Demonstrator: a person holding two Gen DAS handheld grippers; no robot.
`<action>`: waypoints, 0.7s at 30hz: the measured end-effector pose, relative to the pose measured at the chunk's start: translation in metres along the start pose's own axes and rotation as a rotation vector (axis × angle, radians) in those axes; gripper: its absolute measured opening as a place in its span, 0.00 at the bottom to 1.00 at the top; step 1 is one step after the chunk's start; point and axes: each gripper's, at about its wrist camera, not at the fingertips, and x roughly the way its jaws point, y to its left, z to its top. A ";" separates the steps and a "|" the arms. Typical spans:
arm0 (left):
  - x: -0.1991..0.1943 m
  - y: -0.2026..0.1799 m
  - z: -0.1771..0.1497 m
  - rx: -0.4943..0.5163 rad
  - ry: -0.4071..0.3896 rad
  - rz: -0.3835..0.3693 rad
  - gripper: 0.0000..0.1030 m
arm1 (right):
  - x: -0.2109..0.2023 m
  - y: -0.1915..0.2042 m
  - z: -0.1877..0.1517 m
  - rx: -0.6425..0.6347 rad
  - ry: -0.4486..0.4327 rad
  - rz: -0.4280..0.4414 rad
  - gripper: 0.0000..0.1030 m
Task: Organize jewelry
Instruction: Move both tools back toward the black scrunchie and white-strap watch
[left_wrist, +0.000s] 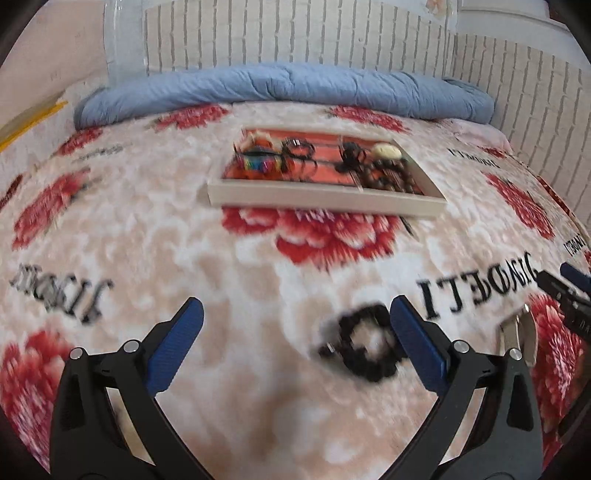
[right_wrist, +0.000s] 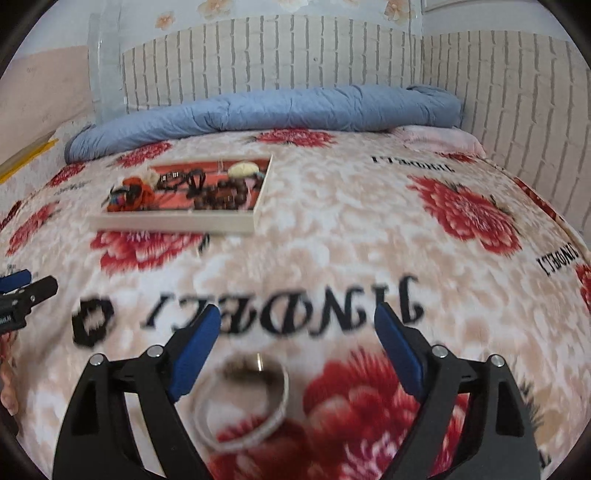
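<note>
A shallow cream tray (left_wrist: 321, 201) with a red bottom lies mid-bed, holding several bracelets, beads and hair ties; it also shows in the right wrist view (right_wrist: 173, 222). A black beaded bracelet (left_wrist: 360, 343) lies on the blanket just inside my left gripper's right finger. My left gripper (left_wrist: 295, 314) is open and empty. A silver bangle (right_wrist: 243, 402) lies on the blanket under my right gripper (right_wrist: 297, 321), which is open and empty. The bangle also shows at the right in the left wrist view (left_wrist: 517, 338). The black bracelet also shows in the right wrist view (right_wrist: 92, 321).
A floral plush blanket (left_wrist: 184, 240) covers the bed. A rolled blue quilt (left_wrist: 280, 86) lies along the far edge against a brick-pattern wall (right_wrist: 280, 55). The right gripper's tip (left_wrist: 565, 291) shows at the left wrist view's right edge.
</note>
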 end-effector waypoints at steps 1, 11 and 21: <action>0.002 -0.002 -0.004 -0.006 0.011 -0.006 0.95 | -0.001 0.000 -0.005 -0.002 0.005 -0.002 0.81; 0.016 -0.022 -0.020 0.022 0.049 -0.003 0.95 | 0.004 0.017 -0.025 -0.006 0.036 0.020 0.85; 0.042 -0.028 -0.019 0.022 0.114 0.005 0.95 | 0.028 0.021 -0.033 -0.002 0.117 0.029 0.85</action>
